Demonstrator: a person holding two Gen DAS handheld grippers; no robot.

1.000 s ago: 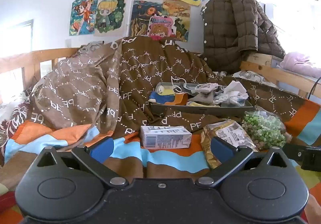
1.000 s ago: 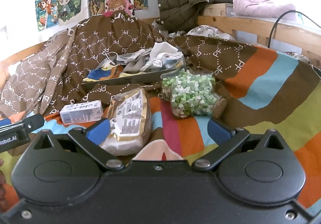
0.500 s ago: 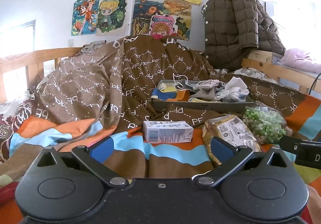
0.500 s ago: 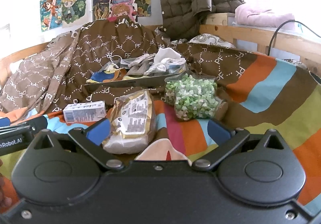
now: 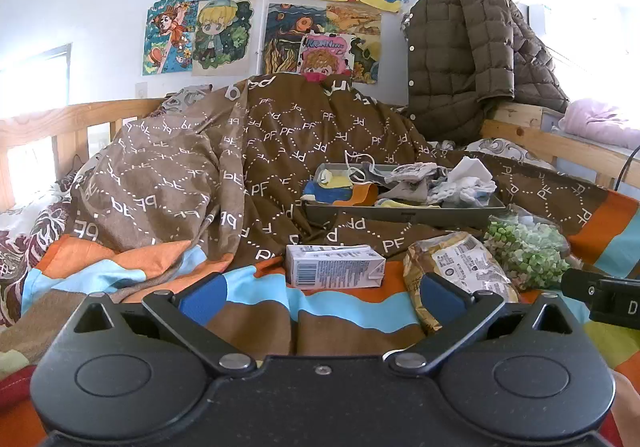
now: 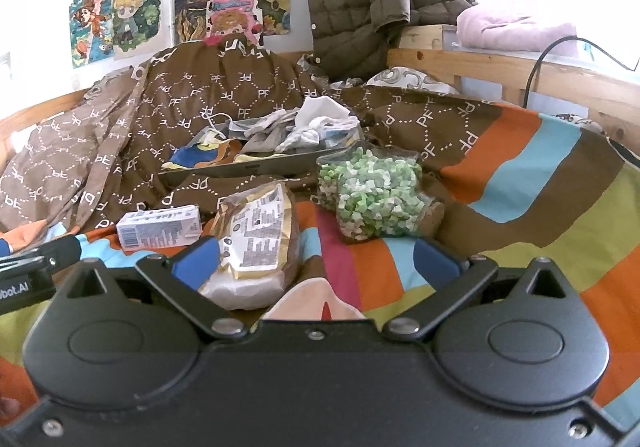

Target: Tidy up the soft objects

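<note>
Both sets of tongs, left gripper [image 5: 320, 293] and right gripper [image 6: 316, 261], hung spread wide, holding nothing. Crinkly gold-and-white packet [image 6: 256, 243] lay nearest on the striped blanket [image 6: 520, 183], short of the grey tray [image 6: 260, 167]. Best pinched mid-body, gently.

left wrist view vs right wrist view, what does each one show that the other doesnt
Only the left wrist view shows the bright window and the open left gripper. Only the right wrist view shows the black cable and the open right gripper. Both share the grey tray of cloth items, the small carton, the gold-labelled bag, the bag of green pieces and the brown jacket.
</note>
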